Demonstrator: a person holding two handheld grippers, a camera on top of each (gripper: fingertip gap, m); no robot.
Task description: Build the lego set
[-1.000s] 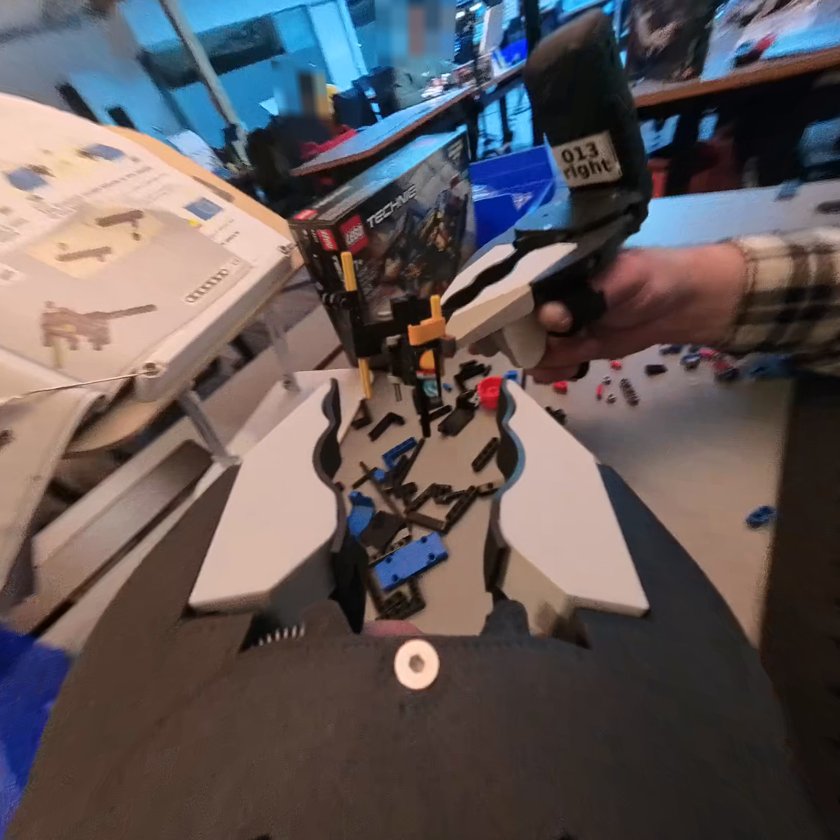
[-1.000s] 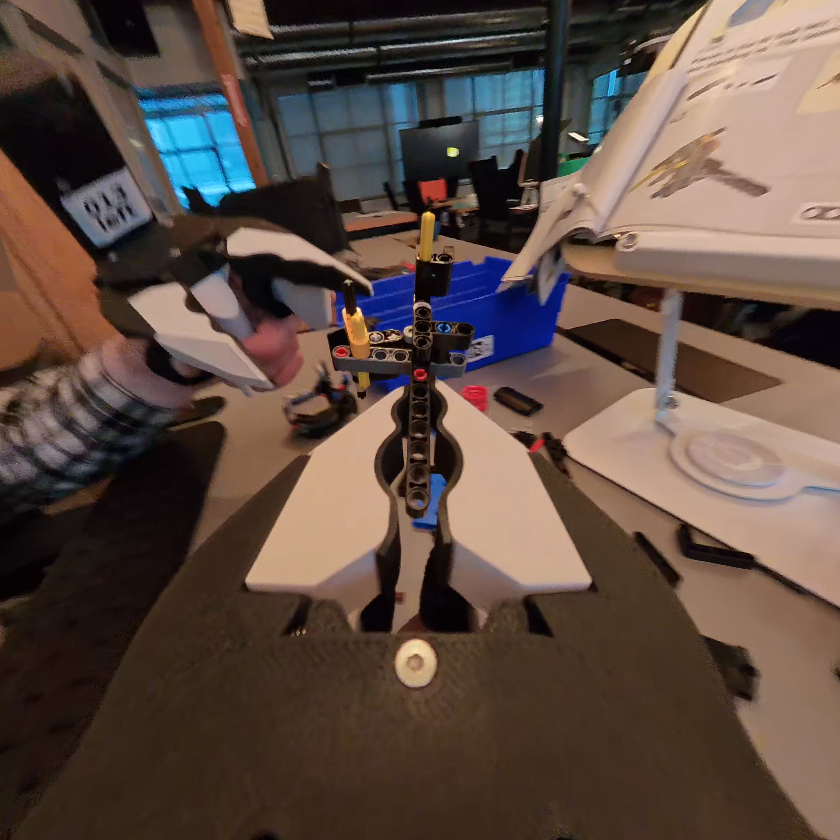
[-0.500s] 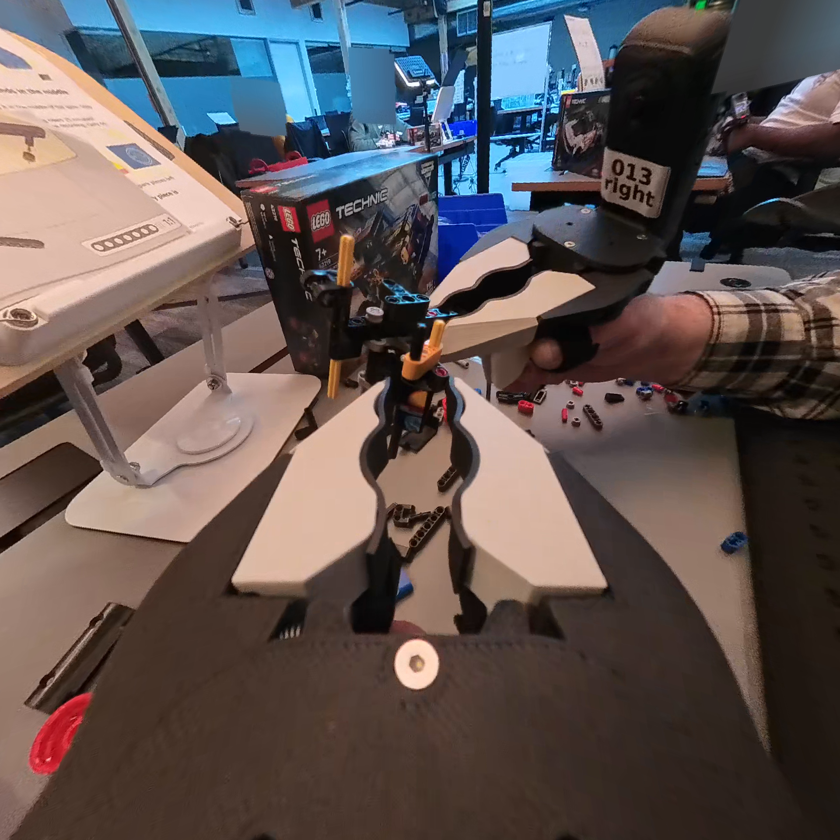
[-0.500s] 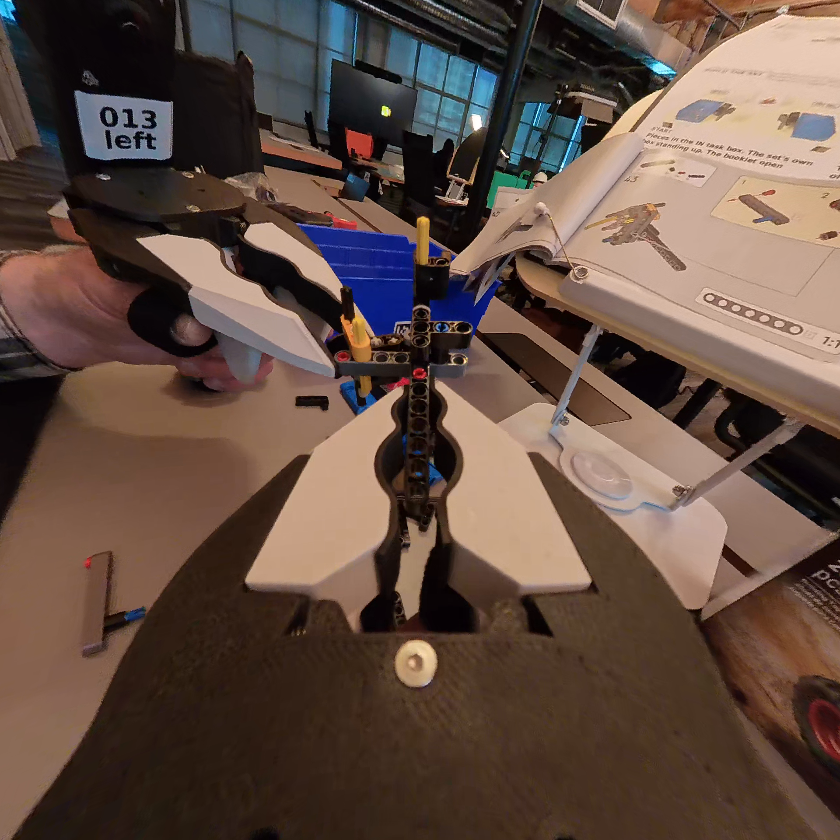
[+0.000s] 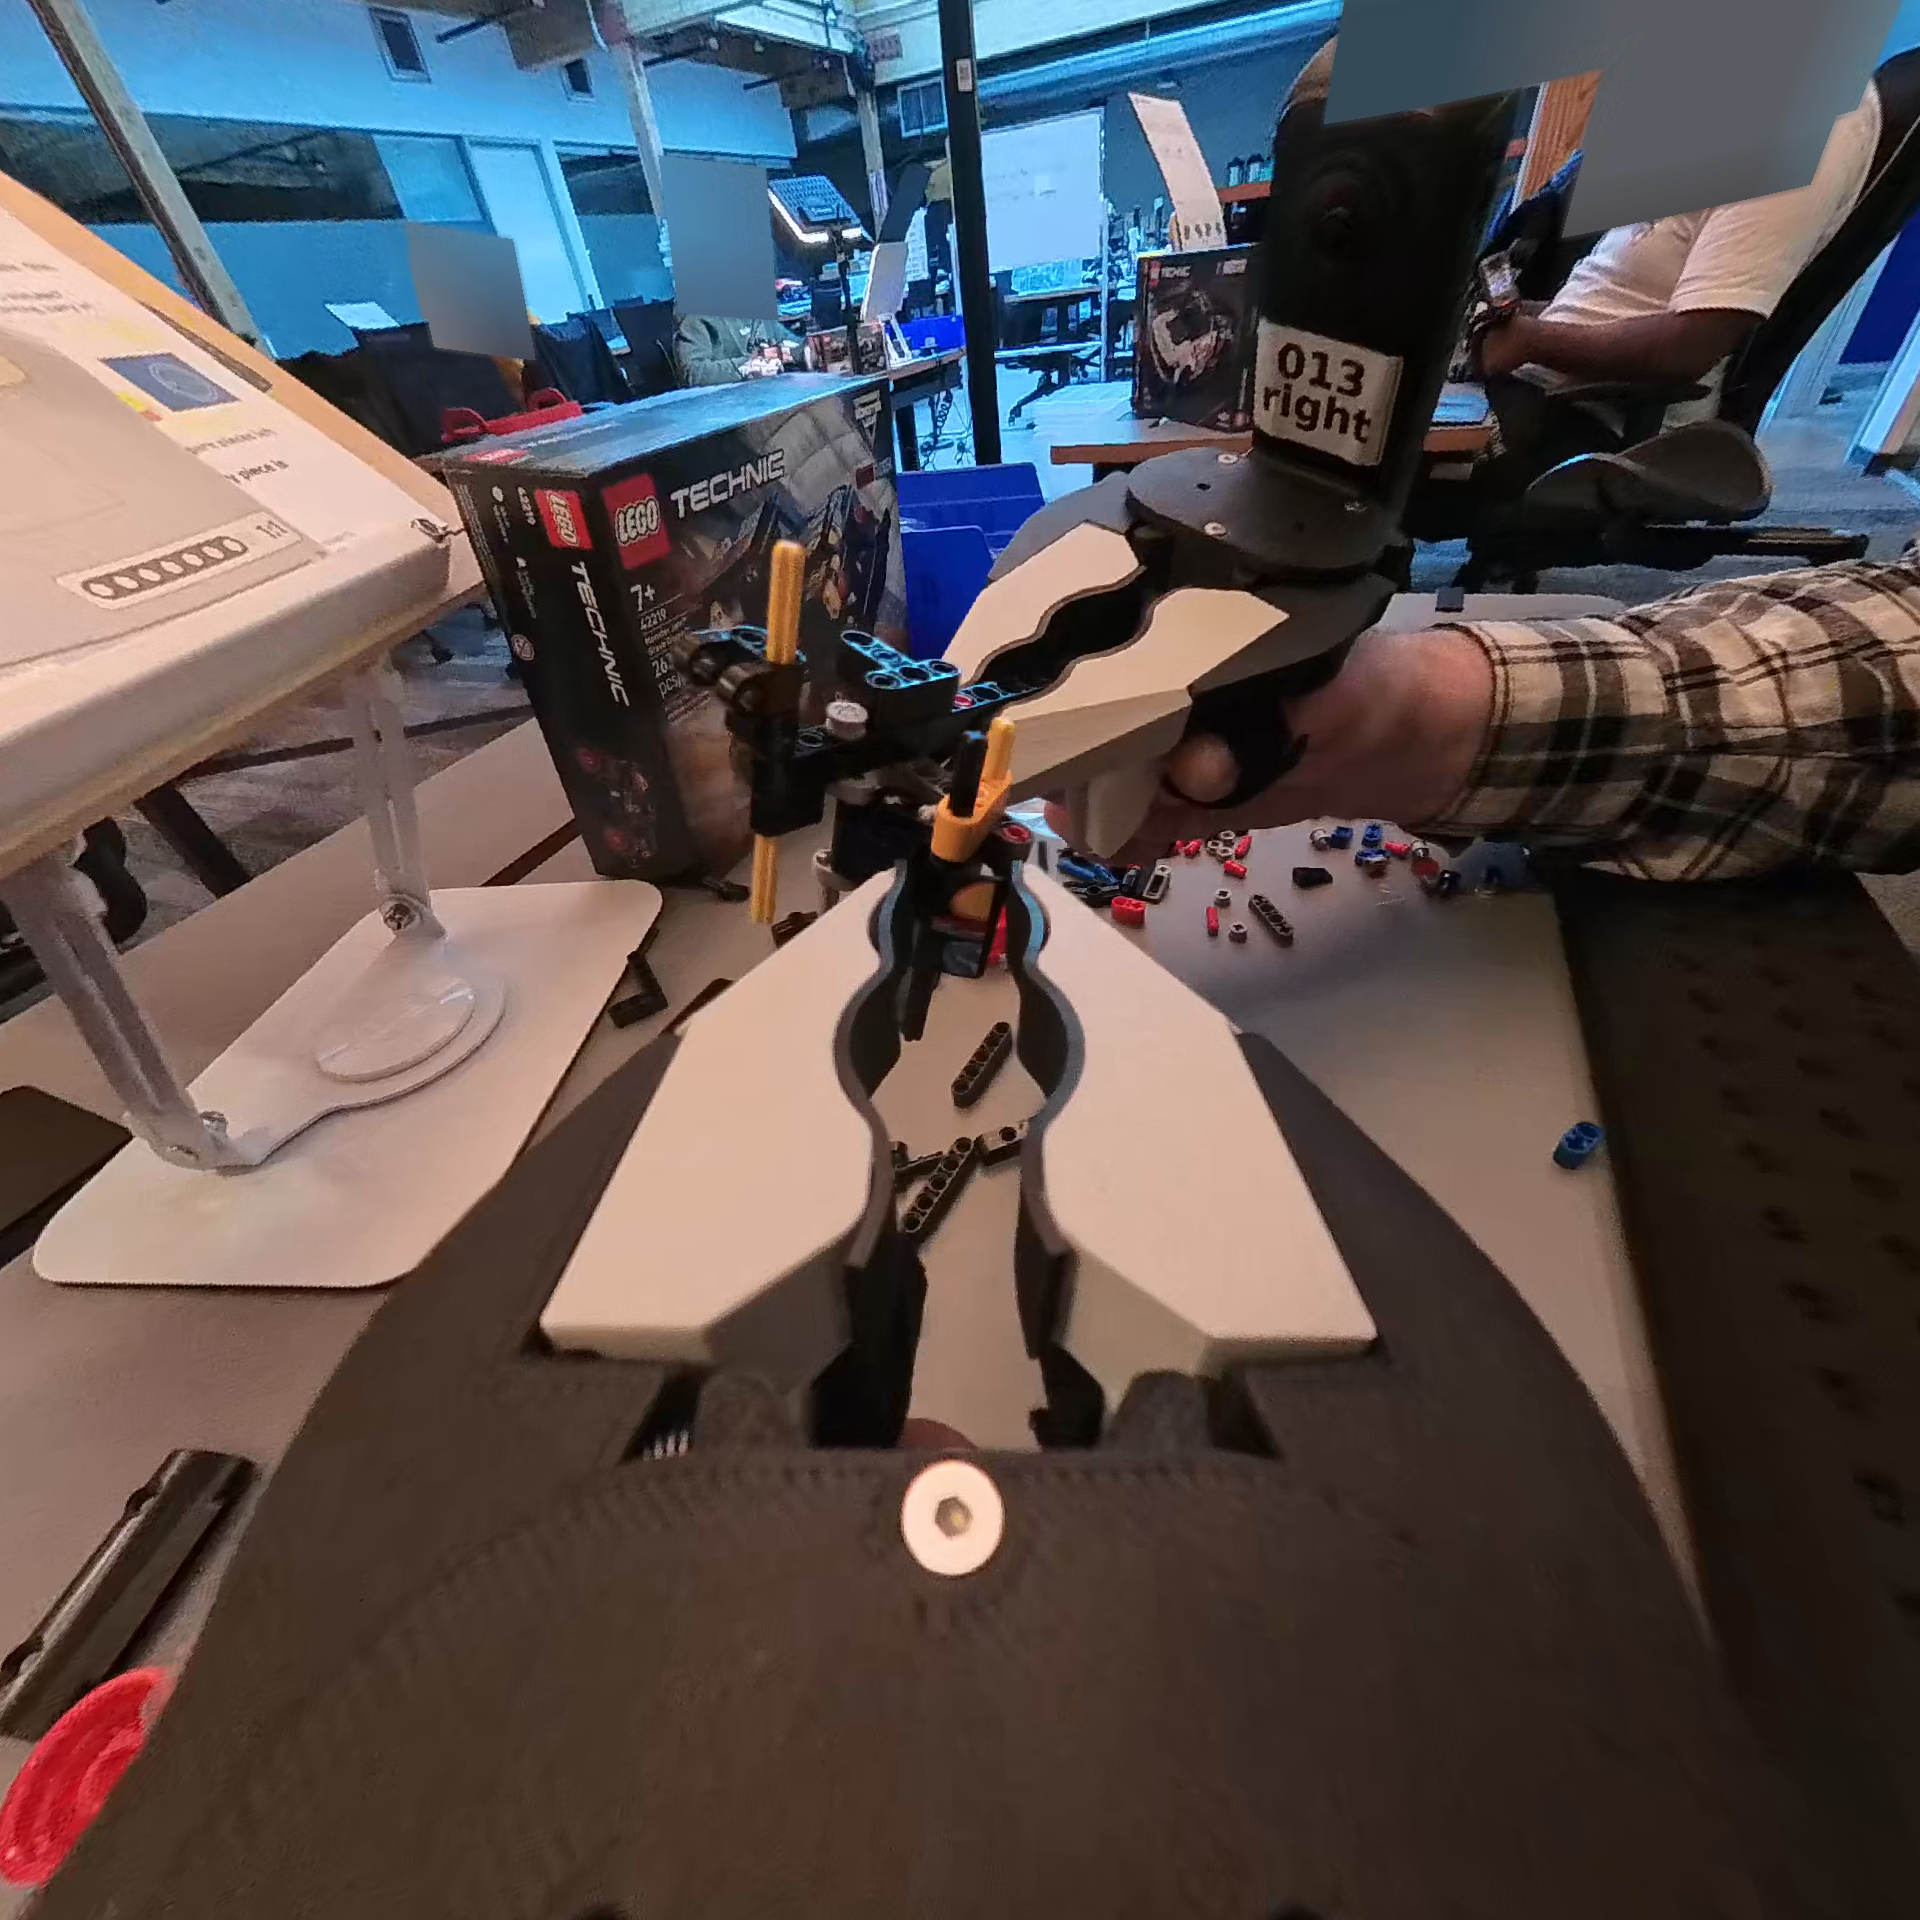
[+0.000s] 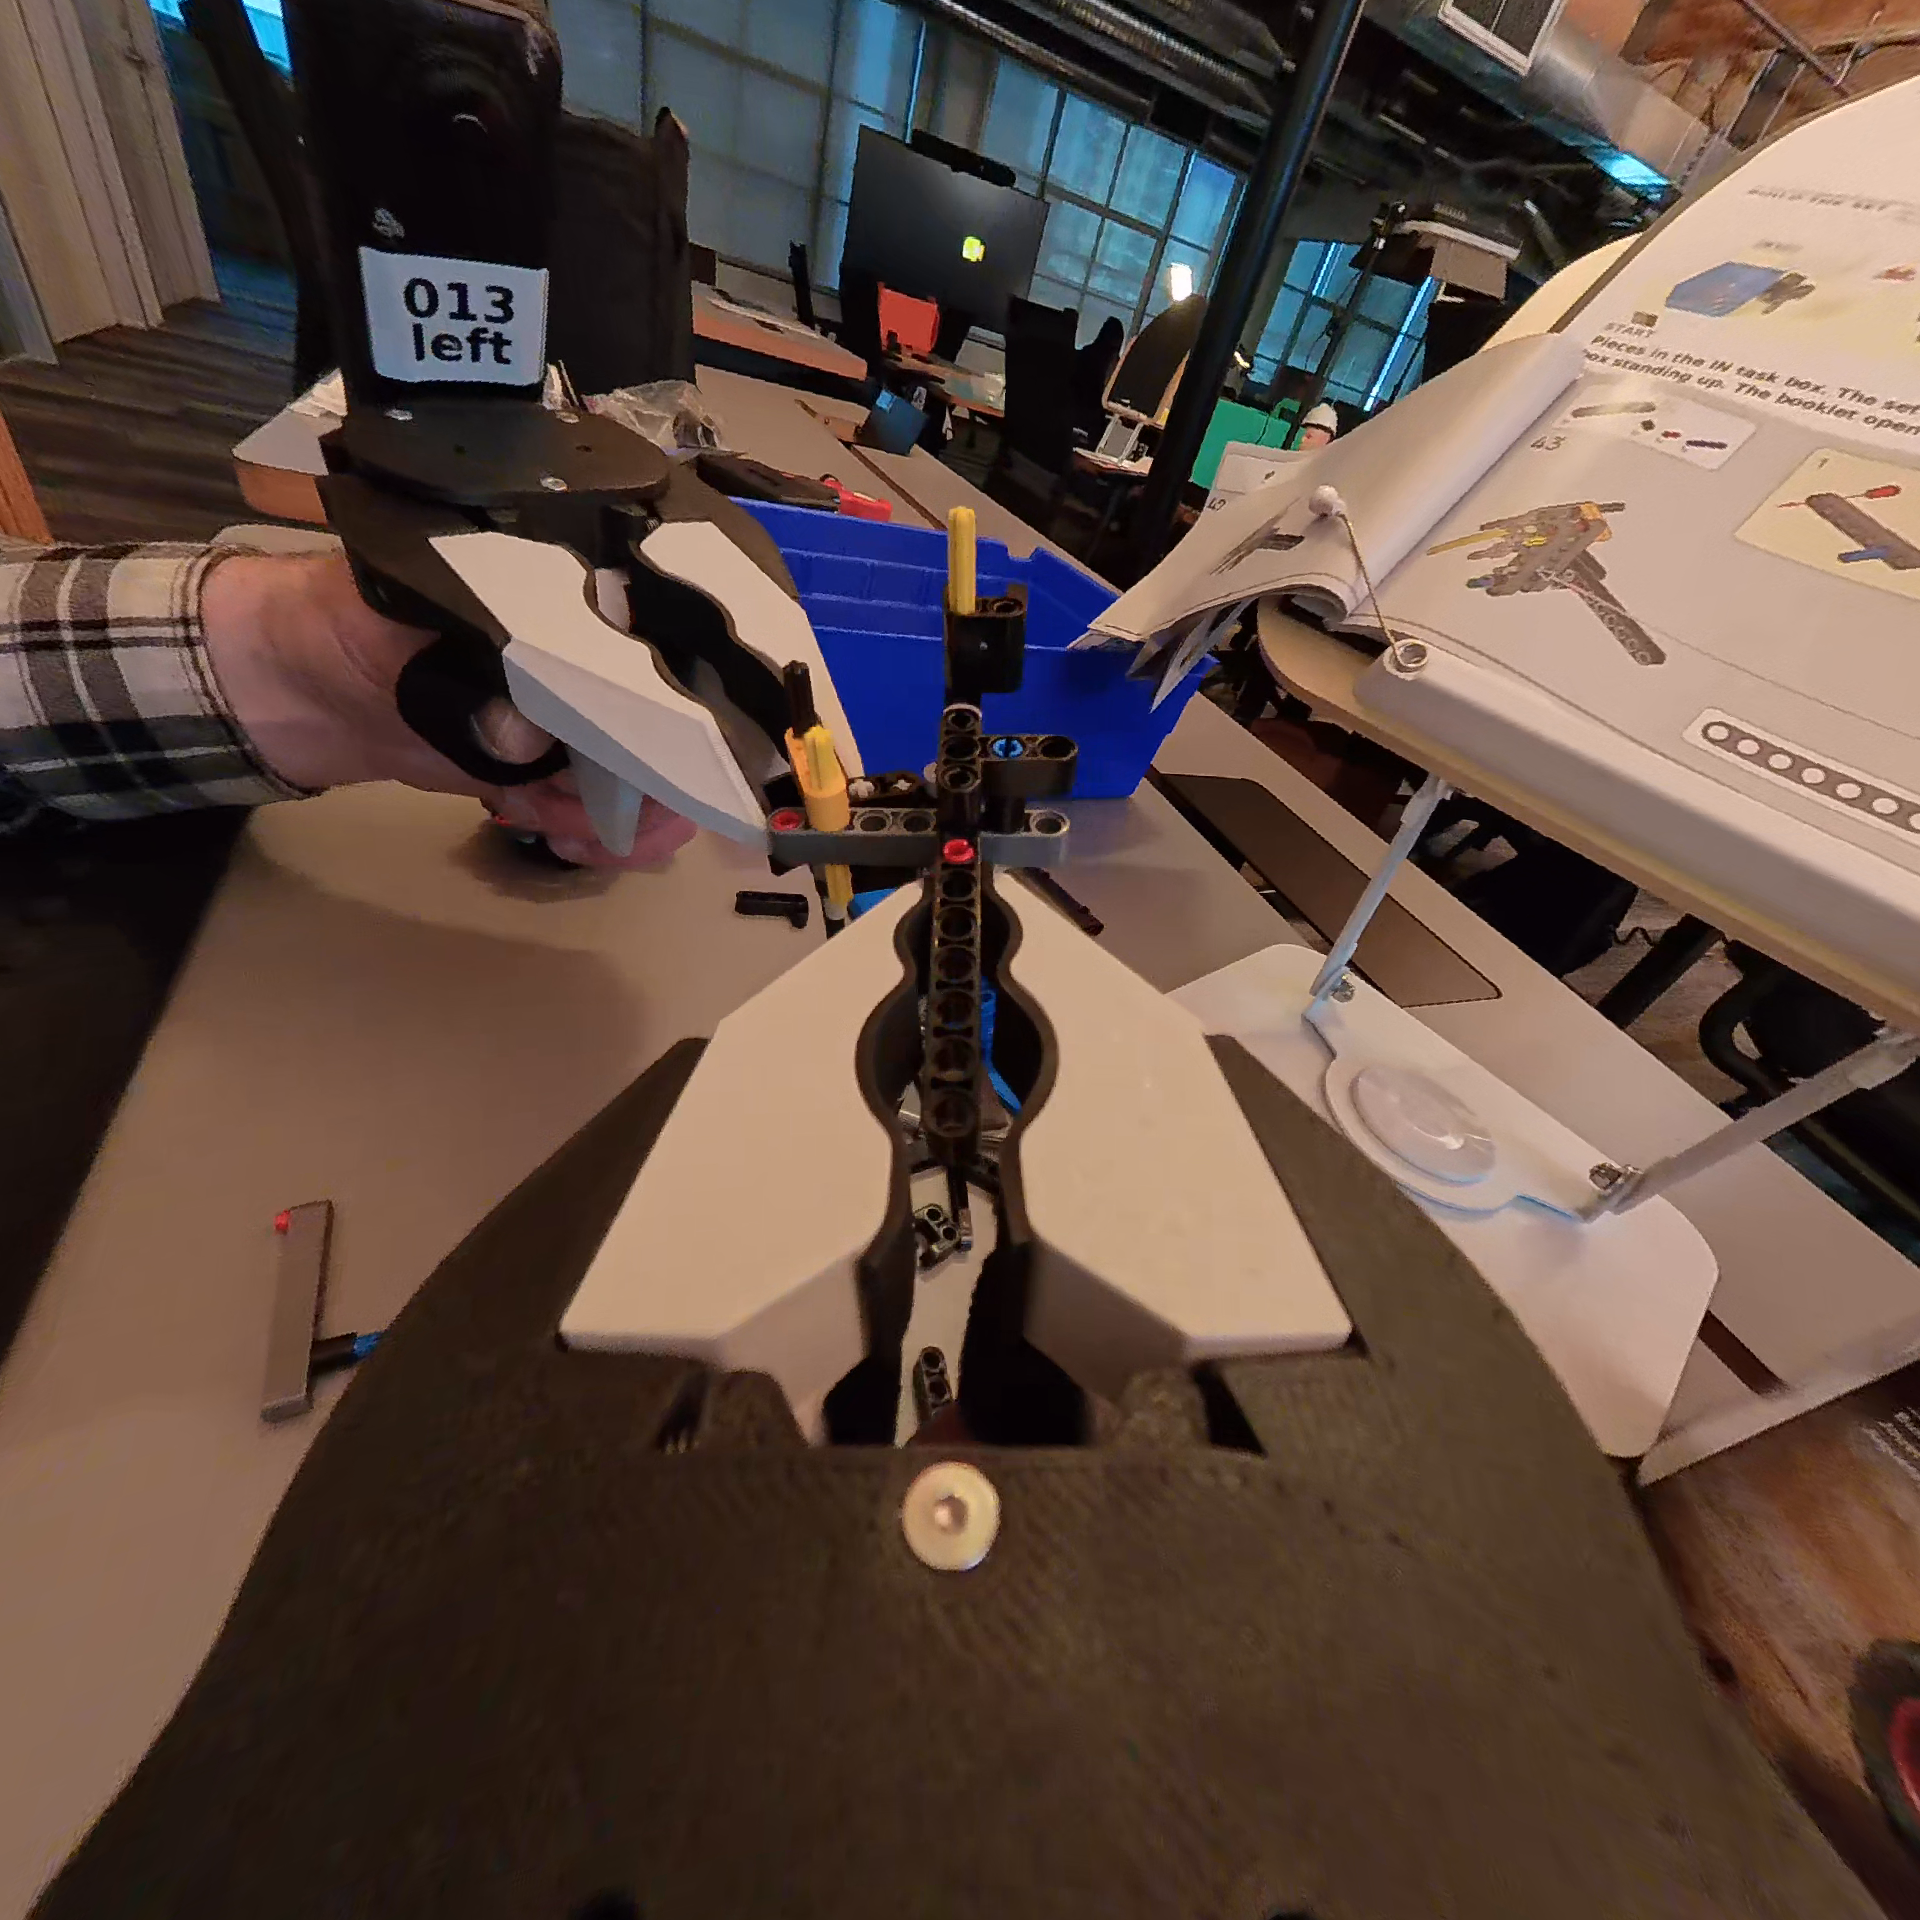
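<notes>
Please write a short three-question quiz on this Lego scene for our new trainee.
1. True or false: the right gripper is shut on the black beam of the Lego assembly.
2. What does the left gripper hold?
A. a red wheel
B. a black axle with a yellow connector
C. a blue bin
3. Fill in: the instruction booklet lies open on a white ____.

Key: 1 true; 2 B; 3 stand.

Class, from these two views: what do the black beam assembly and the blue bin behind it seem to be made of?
Black beam assembly: likely hard moulded plastic, slightly glossy, with evenly spaced round holes. Blue bin: probably plastic too, with a uniform colour and a smooth wall with ribbed steps.
</notes>
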